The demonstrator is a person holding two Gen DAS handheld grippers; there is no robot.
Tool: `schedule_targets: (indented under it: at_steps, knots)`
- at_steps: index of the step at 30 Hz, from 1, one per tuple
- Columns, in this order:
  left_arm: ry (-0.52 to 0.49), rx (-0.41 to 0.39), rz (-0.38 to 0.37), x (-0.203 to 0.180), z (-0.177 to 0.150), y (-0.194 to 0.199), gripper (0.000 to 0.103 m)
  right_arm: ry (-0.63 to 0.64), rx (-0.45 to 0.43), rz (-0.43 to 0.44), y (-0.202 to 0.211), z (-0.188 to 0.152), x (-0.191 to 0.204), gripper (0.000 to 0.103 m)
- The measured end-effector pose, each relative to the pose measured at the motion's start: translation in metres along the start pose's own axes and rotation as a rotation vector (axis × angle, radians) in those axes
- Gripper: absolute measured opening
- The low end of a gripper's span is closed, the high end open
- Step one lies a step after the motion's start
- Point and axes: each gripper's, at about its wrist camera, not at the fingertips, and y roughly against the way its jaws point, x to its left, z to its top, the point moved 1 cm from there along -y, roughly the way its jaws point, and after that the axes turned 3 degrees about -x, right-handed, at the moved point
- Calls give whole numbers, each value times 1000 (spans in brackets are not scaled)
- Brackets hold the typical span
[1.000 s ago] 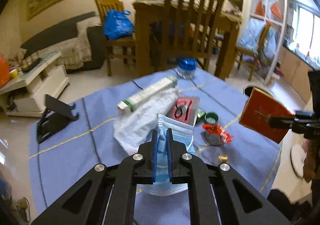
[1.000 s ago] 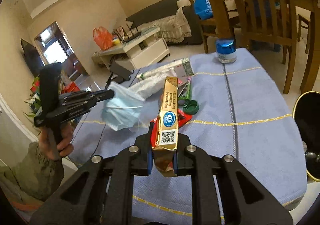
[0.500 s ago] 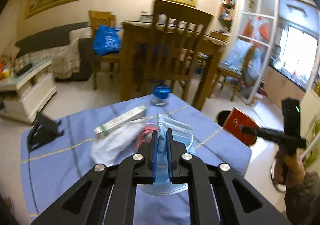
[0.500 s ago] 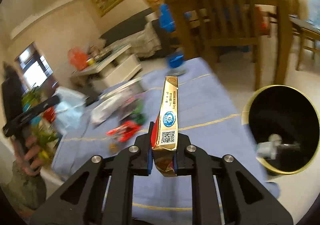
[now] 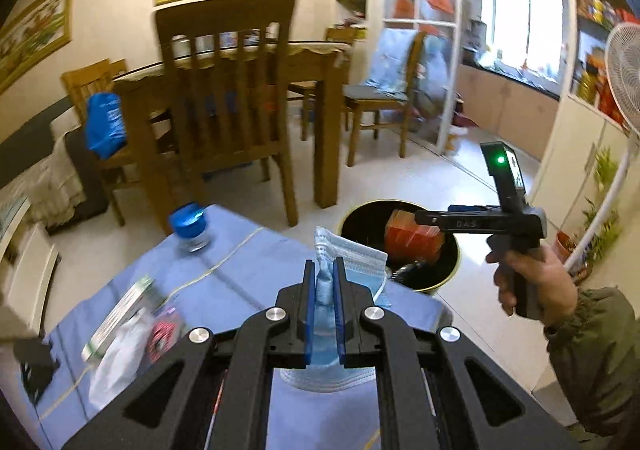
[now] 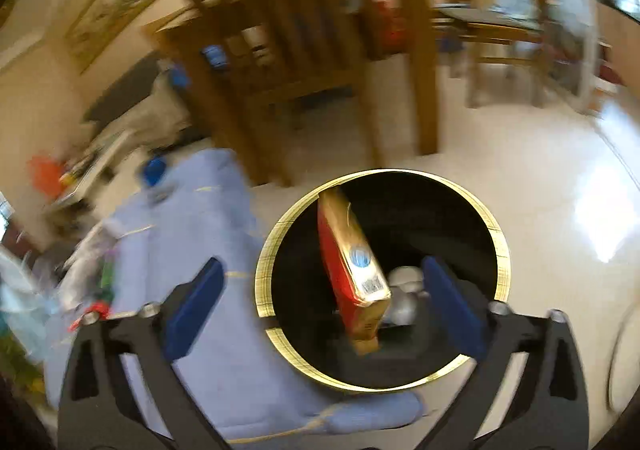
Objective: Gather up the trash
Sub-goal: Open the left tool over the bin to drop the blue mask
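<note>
My left gripper (image 5: 322, 282) is shut on a blue face mask (image 5: 352, 258), held above the blue tablecloth (image 5: 248, 270). Past the table's far right corner a black bin with a gold rim (image 5: 448, 274) stands on the floor. My right gripper (image 6: 320, 266) hangs over the bin (image 6: 262, 274) with its jaws opening wide. A red and gold box (image 6: 356, 262) drops tilted between the blue pads (image 6: 196, 298), touching neither. In the left wrist view a hand holds the right gripper (image 5: 418, 215) over the bin, with the box (image 5: 414, 240) just below its tip.
On the cloth lie a green and white carton (image 5: 120, 314), a white crumpled bag (image 5: 116, 354), a red wrapper (image 5: 164, 334) and a blue-lidded jar (image 5: 188, 226). A black stand (image 5: 36, 366) sits at the left edge. A wooden chair (image 5: 224, 97) stands behind the table, a fan (image 5: 624, 61) to the right.
The right gripper swung from over the table to above the bin and opened, letting go of the box. The left gripper carried the mask toward the bin end of the table.
</note>
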Motion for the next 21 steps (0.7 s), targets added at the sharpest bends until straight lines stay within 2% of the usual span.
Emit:
schedule_targets:
  at_steps: [3,7,14,15,16,17,18,19,21]
  knots:
    - [-47,22,-24,-22,11,-21,7,-83,-69,42,16,-8,-24,98]
    - [-101,58,-63,-52,25,-55,8,-146,-108,13,31,-14,-55,98]
    - [-158,105,-85,-87,58,-112,9,-230,-156,-13,53,-17,-105,98]
    - [-162,110,-82,-91,64,-120,13,-237,-157,-13,55,-18,-109,98]
    - [-172,111,-74,-95,71,-129,22,-241,-156,-13,54,-19,-111,98]
    - [-182,110,-63,-98,78,-136,33,-245,-153,-13,54,-20,-113,98]
    - [-189,97,-31,-101,83,-141,56,-248,-149,-11,52,-20,-114,98]
    - [-194,81,5,-101,86,-142,64,-249,-148,-10,52,-22,-114,98]
    - [-194,79,28,-102,90,-145,64,-253,-147,-4,51,-26,-118,98]
